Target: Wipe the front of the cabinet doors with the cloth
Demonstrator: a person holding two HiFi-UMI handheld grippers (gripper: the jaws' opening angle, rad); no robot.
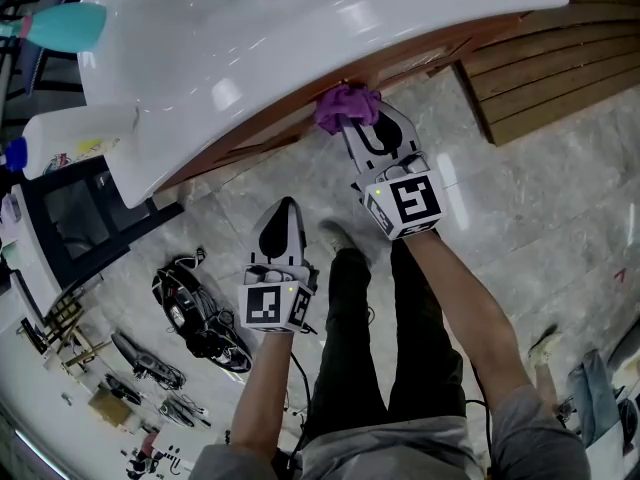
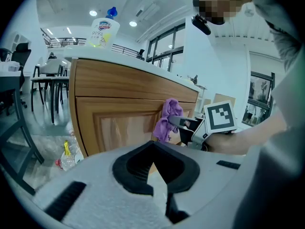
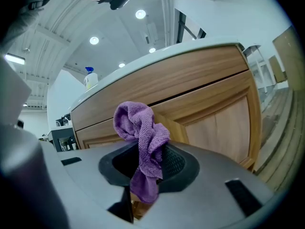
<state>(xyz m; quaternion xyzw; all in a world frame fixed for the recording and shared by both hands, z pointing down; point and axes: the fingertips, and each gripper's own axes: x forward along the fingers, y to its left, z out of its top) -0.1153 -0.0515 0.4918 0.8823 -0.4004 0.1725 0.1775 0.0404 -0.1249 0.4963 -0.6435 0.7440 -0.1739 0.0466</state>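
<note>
The right claw [image 1: 362, 128] is clamped on a purple cloth [image 3: 143, 128]. The cloth is bunched and twisted between its jaws, with a tail drooping below them. In the head view the wad sits at upper centre, pushed against the wooden cabinet door [image 2: 119, 128] just under the lip of the white sink [image 1: 300, 38]. The left claw [image 2: 155, 168] hangs lower in that frame, well apart from the wood, its jaws drawn together on nothing.

From where I stand, the wiping seems to be at the top rail of the door, so most of the panel lies below the cloth. To do this well, the wad should lead so that soft cloth, not the hard jaw tips, meets the wood. Slow overlapping passes would suit, running down the raised frame and then into the sunken panel (the corners there look easy to skip). The grip wants to stay firm, since the cloth is only pinched at a fold and could drag loose. The idle claw is best kept clear.
</note>
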